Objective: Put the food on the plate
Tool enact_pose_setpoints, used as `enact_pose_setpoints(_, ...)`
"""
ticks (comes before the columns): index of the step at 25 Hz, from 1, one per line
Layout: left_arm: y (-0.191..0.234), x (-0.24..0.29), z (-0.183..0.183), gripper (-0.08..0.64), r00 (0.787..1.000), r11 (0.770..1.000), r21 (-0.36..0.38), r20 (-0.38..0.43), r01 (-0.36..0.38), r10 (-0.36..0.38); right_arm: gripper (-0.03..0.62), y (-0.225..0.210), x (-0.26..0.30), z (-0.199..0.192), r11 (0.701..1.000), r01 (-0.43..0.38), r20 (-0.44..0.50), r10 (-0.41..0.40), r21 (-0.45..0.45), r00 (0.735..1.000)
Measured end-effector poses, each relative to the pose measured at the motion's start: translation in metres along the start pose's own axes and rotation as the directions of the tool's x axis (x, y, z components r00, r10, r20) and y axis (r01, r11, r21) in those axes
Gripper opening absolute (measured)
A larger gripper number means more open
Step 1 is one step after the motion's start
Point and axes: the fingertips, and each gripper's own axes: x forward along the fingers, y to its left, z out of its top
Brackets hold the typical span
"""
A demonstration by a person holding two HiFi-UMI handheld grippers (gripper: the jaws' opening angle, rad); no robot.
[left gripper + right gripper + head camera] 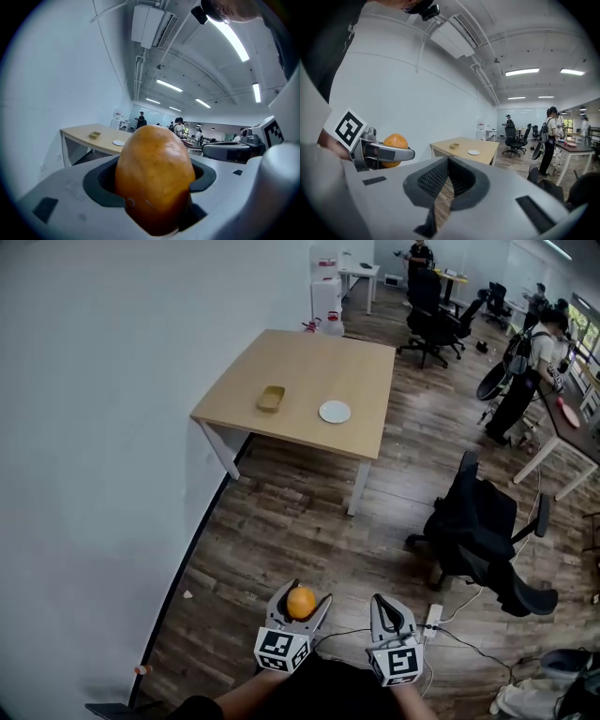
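My left gripper (309,593) is shut on an orange fruit (300,604), low in the head view and above the wooden floor. That fruit (154,178) fills the left gripper view between the wide-set jaws. My right gripper (386,607) hangs beside it, shut, with nothing between its fingers (440,187). The right gripper view also shows the fruit (393,143) to its left. Far ahead stands a light wooden table (309,362) with a small white plate (335,412) and a tan food item (271,398) on it. Both grippers are well short of the table.
A white wall (94,427) runs along the left. A black office chair (478,531) stands to the right between me and the table, with cables and a power strip (432,617) on the floor. Desks, chairs and a standing person (525,371) are farther back right.
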Motion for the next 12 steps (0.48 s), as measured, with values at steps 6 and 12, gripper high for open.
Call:
enact_pose_setpoints(6,0.057,0.062,0.025,0.325,0.997,0.997,0.008,-0.030,0.077,-0.077,0.060,-0.017,0.096,0.017,0.998,0.042,-0.096,-0.037,0.042,0.995)
enact_pose_setpoints(12,0.121,0.106,0.046,0.325,0.992,0.995,-0.020,-0.076,0.099,-0.100,0.060,-0.027,0.179,0.042,0.995,0.079,-0.132,-0.071,0.058,0.989)
